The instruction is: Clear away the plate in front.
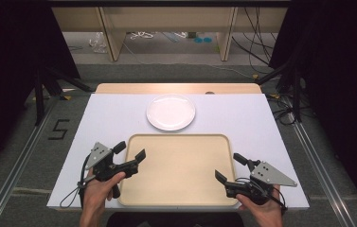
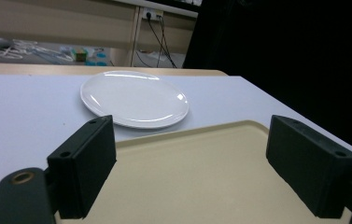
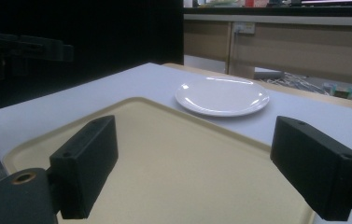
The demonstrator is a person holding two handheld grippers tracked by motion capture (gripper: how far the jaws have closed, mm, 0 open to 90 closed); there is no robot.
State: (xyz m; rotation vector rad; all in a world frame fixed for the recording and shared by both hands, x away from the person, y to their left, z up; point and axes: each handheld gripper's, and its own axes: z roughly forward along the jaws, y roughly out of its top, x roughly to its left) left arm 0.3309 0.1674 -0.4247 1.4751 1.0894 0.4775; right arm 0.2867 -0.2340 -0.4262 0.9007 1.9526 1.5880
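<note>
Beige tray (image 1: 178,170), bare, beside white plate (image 1: 171,112).

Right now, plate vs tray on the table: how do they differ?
Shape: the plate is round, the tray a rectangle with rounded corners. Colour: the plate is glossy white, the tray matte beige. Size: the tray covers far more of the table than the plate. Place: the plate lies beyond the tray's far edge, while the tray lies between the open left gripper and right gripper. Both lie flat and empty.
</note>
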